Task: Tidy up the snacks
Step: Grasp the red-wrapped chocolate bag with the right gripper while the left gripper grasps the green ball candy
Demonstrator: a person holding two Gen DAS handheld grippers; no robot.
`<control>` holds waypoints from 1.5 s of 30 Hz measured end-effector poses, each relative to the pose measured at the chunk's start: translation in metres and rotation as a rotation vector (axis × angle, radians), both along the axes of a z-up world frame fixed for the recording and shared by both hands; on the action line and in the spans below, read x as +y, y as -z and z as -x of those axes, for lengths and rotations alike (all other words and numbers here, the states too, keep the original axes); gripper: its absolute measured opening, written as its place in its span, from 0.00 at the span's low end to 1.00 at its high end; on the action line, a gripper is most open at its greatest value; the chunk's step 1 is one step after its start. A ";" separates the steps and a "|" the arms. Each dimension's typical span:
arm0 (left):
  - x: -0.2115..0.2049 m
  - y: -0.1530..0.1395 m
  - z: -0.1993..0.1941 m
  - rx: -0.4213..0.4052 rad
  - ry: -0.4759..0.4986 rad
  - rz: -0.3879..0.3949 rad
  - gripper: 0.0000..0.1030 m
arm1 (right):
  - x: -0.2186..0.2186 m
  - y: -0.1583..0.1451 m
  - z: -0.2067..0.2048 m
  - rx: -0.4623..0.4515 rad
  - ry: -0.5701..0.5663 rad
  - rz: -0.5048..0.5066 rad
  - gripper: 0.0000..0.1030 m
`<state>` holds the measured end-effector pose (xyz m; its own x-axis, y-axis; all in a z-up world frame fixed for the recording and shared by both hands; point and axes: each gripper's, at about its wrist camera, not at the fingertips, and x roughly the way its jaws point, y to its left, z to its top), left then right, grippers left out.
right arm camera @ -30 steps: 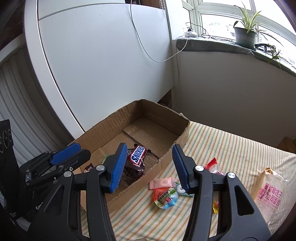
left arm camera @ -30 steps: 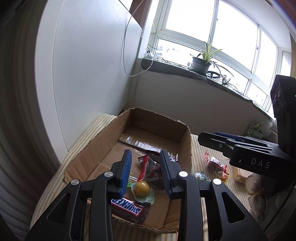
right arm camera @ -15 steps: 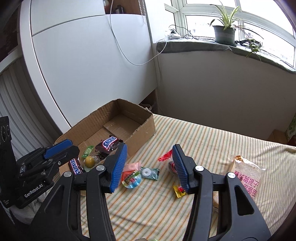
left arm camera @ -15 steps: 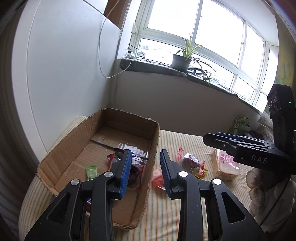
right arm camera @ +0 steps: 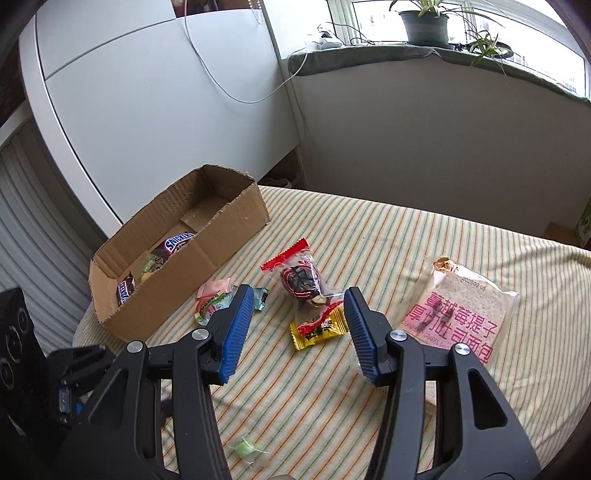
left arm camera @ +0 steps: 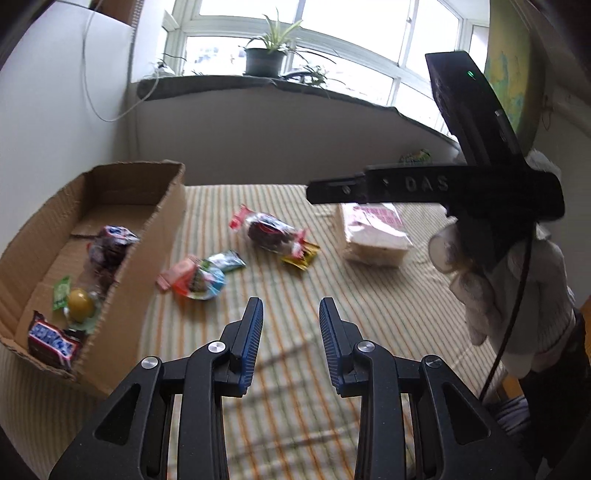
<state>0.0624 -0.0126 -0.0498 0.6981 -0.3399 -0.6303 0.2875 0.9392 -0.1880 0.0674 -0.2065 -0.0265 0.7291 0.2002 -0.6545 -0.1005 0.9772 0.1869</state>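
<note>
Right gripper (right arm camera: 297,325) parted, empty, above yellow foil sachet (right arm camera: 318,328). Left gripper (left arm camera: 290,339) parted, idle. Next: descend, pinch, carry to brown cardboard box (right arm camera: 236,214).

Bright daylight pouring through a wide window (left arm camera: 332,48). Potted spider plant (right arm camera: 424,18) up on the grey-covered sill (right arm camera: 424,59), second plant (right arm camera: 487,44) just beside it. Plain white wall (right arm camera: 406,147) underneath, white cabinet panel (right arm camera: 147,110) on the left with a thin white cable (right arm camera: 221,88) dangling across. Striped cloth (right arm camera: 369,229) over the surface below.
</note>
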 end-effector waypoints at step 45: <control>-0.042 0.033 0.008 0.064 0.053 -0.068 0.23 | 0.022 0.062 -0.086 0.155 0.022 0.071 0.38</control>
